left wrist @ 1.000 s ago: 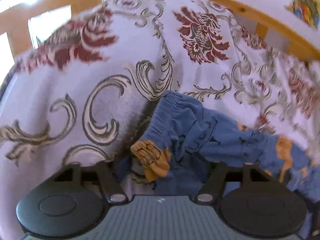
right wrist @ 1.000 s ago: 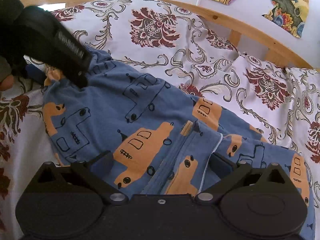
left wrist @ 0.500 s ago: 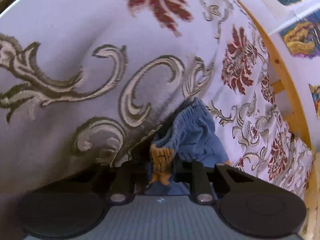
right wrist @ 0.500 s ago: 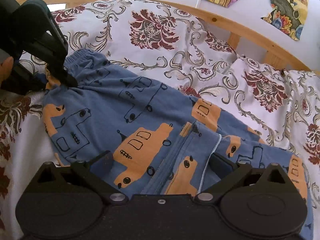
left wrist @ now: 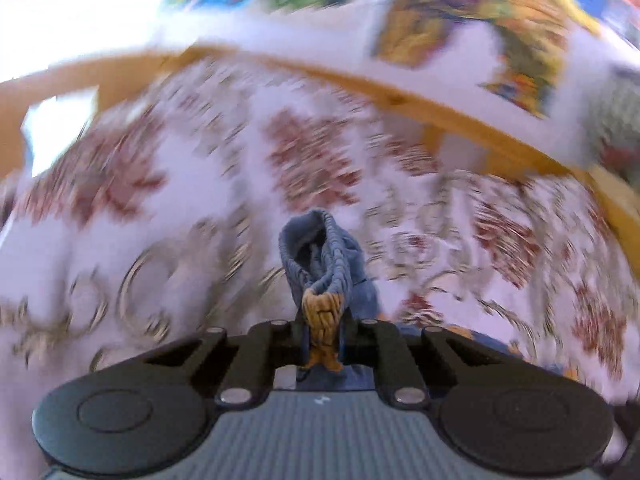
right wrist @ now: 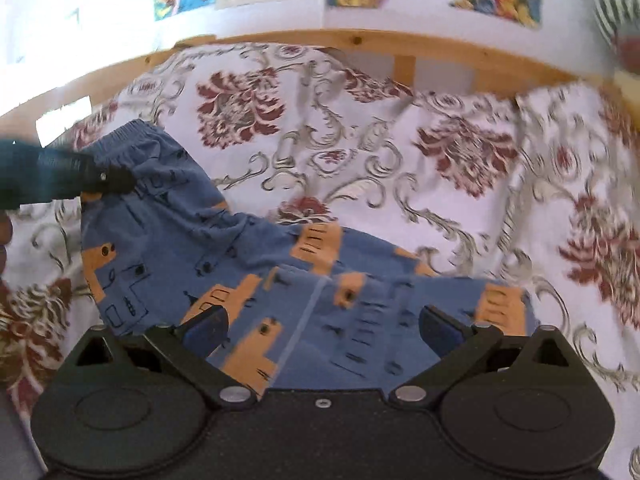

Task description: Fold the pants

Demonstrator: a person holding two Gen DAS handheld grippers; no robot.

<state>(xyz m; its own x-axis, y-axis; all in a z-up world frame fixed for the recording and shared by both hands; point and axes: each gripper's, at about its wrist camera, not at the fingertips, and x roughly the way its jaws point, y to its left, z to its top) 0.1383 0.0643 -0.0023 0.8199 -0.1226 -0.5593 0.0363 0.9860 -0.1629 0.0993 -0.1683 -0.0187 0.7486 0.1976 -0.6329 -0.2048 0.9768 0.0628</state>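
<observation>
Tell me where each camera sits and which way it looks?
Left wrist: on the left gripper, looking along its jaws, shut on the pants waistband, toward the bedspread and headboard; blurred.
Right wrist: on the right gripper, jaws open over the pants, facing the headboard; the left gripper and part of a hand show at left.
Both share pants, bedspread, headboard.

No legible text or labels.
</observation>
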